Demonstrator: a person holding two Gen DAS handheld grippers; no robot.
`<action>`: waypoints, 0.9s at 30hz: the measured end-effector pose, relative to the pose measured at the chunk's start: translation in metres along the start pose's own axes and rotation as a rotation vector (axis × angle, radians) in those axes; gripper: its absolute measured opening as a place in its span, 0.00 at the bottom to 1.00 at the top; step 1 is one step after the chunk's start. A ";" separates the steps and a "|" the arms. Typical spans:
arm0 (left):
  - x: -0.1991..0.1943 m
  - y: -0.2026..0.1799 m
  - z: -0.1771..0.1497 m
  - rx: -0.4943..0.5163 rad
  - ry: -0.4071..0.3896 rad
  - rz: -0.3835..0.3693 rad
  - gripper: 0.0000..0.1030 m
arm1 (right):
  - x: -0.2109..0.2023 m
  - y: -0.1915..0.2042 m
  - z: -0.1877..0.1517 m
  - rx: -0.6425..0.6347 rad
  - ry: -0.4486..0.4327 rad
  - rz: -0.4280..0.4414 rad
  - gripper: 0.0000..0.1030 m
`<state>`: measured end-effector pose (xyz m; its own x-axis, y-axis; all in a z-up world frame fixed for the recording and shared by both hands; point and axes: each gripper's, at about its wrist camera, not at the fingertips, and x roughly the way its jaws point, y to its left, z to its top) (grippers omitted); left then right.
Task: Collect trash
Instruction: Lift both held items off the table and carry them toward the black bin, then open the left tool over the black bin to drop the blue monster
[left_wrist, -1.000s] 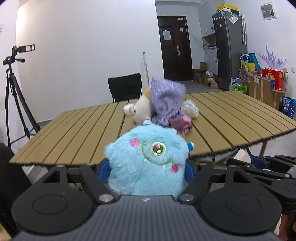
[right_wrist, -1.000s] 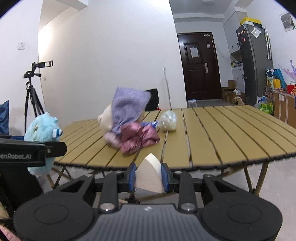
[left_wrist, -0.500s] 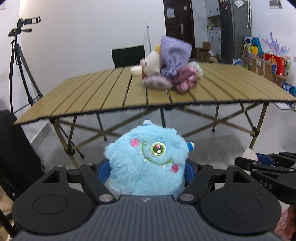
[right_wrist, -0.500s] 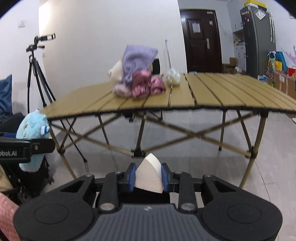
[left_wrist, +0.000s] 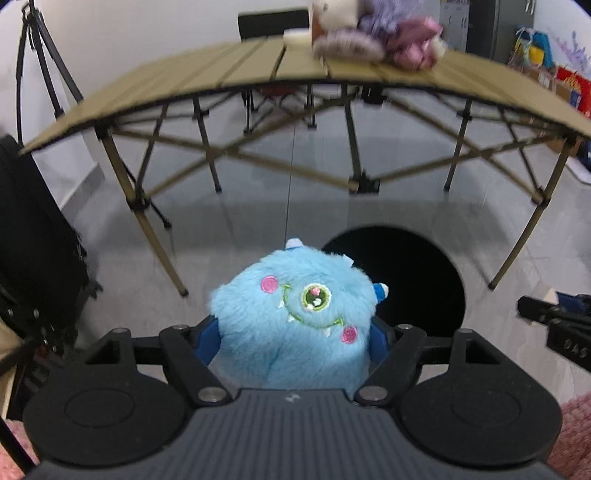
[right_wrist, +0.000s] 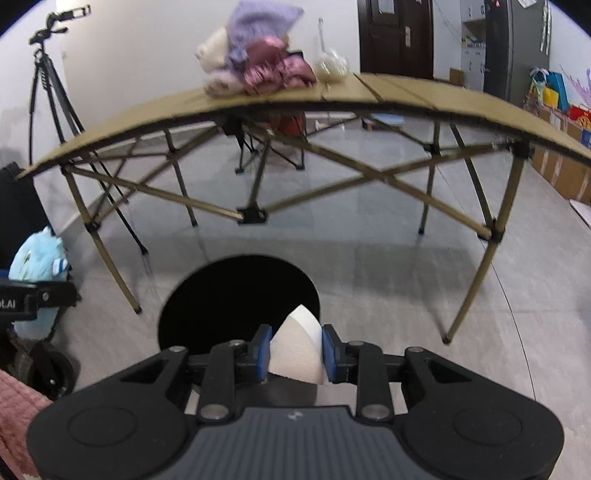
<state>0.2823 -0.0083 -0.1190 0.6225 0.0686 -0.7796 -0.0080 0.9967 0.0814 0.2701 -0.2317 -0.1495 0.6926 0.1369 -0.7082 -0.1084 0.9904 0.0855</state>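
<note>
The left tool (left_wrist: 295, 334) is clenched on a blue plush (left_wrist: 295, 314), the right tool (right_wrist: 297, 352) on a white wedge (right_wrist: 297, 349). Both are held pointing down toward the black bin (right_wrist: 236, 295) on the floor, likely so each piece can drop in. More items (right_wrist: 258, 62) wait on the surface (right_wrist: 424, 96) beyond.

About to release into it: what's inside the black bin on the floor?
Nothing can be made out: the black bin's opening is uniformly dark in both views. The white foam wedge in the right hand-held gripper covers its near rim; the blue plush monster hides part too.
</note>
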 end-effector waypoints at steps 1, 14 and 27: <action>0.006 0.000 -0.001 -0.002 0.019 0.000 0.74 | 0.003 -0.002 -0.001 0.005 0.010 -0.006 0.27; 0.054 -0.008 0.013 -0.048 0.157 -0.067 0.74 | 0.049 -0.030 -0.011 0.081 0.131 -0.062 0.27; 0.089 -0.046 0.036 -0.053 0.239 -0.104 0.74 | 0.080 -0.060 -0.006 0.148 0.153 -0.113 0.27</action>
<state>0.3658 -0.0498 -0.1695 0.4193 -0.0323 -0.9073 0.0018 0.9994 -0.0347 0.3273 -0.2800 -0.2155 0.5773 0.0321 -0.8159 0.0768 0.9927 0.0934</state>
